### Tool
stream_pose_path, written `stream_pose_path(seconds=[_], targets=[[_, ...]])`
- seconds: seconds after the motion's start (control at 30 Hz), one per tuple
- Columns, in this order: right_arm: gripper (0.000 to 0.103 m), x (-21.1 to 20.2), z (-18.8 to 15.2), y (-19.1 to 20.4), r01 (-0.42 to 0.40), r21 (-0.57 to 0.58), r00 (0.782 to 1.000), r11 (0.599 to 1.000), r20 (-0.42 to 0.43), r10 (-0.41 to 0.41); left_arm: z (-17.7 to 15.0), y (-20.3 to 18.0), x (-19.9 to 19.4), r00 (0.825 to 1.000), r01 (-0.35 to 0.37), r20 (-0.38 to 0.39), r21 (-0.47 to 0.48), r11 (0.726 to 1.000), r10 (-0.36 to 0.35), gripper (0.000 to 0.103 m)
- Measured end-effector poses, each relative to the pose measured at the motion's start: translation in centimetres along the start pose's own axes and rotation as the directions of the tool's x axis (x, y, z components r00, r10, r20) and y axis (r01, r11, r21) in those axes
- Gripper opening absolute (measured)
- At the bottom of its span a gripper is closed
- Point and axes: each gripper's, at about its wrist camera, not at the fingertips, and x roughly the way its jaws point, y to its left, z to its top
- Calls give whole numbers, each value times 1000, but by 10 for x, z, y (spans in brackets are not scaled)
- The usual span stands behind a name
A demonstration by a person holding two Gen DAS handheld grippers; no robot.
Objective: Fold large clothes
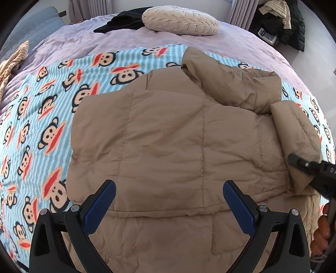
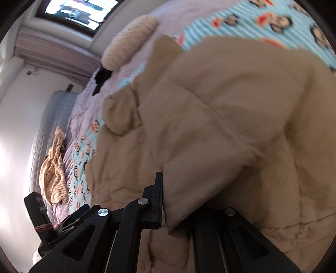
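Jacket: the tan quilted puffer jacket lies spread on the monkey-print blanket, which covers the near part of the lilac bedspread.
Sleeve: one sleeve is lifted off the jacket's body; its end is in your right gripper, seen large and blurred in the right wrist view.
Right fingers: pressed together on the sleeve end, pinching the tan fabric; only the left finger shows plainly, the other is hidden behind the cloth.
Right gripper from the left view: a black tip enters at the right edge, touching the raised sleeve; your hand shows below it.
Left gripper: your left gripper hangs over the jacket's lower part, pointing steeply down.
Left fingers: the blue pads stand spread wide, with nothing between them but the jacket below.
Far side of the bed: a round cream cushion beside a black garment.
Left side of the bed: a striped cloth lies crumpled on the bedspread.
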Motion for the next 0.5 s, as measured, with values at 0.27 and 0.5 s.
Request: stream_pose_path(seconds=[0.27,0.5], targets=[[57,-17,1,-8,-16,112,1000,994,-20,18,5,-8,3,1000,25,-7,16,1000,-25,102],[70,-66,14,-27,-62,230,990,971,137,31,18,-8,-6,997,74,11,35,997,-75,102]])
